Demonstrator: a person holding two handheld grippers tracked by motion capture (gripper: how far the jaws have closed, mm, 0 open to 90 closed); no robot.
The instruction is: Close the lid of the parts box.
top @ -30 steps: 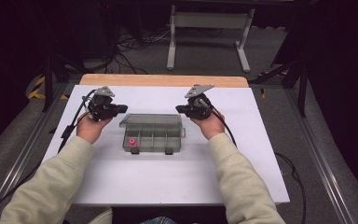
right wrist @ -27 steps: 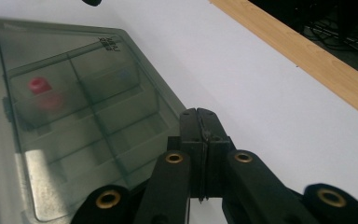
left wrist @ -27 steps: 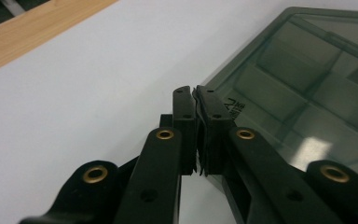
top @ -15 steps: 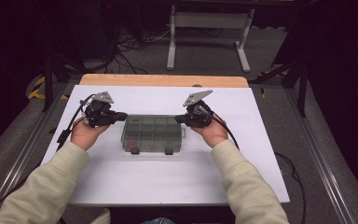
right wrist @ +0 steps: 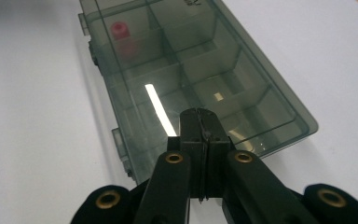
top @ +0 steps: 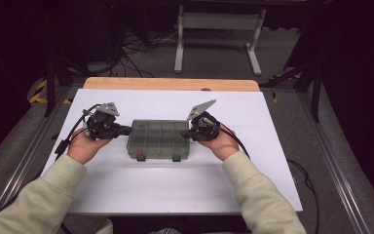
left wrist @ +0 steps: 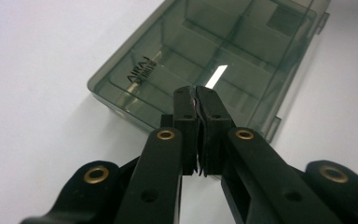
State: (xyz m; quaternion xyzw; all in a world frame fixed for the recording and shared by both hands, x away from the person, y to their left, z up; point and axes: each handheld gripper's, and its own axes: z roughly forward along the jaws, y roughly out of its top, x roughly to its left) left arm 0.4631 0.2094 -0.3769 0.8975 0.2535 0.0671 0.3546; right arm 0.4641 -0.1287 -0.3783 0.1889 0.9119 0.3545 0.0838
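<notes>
A smoky translucent compartment box [top: 158,140] lies flat on the white table with its lid down and two latches on its near side. My left gripper [top: 128,130] is shut, its tip at the box's left end. My right gripper [top: 184,132] is shut at the right end. In the left gripper view the closed jaws [left wrist: 196,95] sit over the box [left wrist: 214,56] edge. The right gripper view has the closed jaws [right wrist: 199,116] over the box [right wrist: 177,65], and a small pink piece [right wrist: 120,29] sits in a far compartment. Whether the tips touch the box is unclear.
The white table top [top: 175,190] has bare room in front of the box and to both sides. A wooden strip [top: 170,84] runs along its far edge. Beyond it are a metal stand [top: 216,29] and cables on the floor.
The box, tipped up with its front face showing a second ago, now lies flat. Both hands have shifted slightly toward the near side, still at the box's ends.
</notes>
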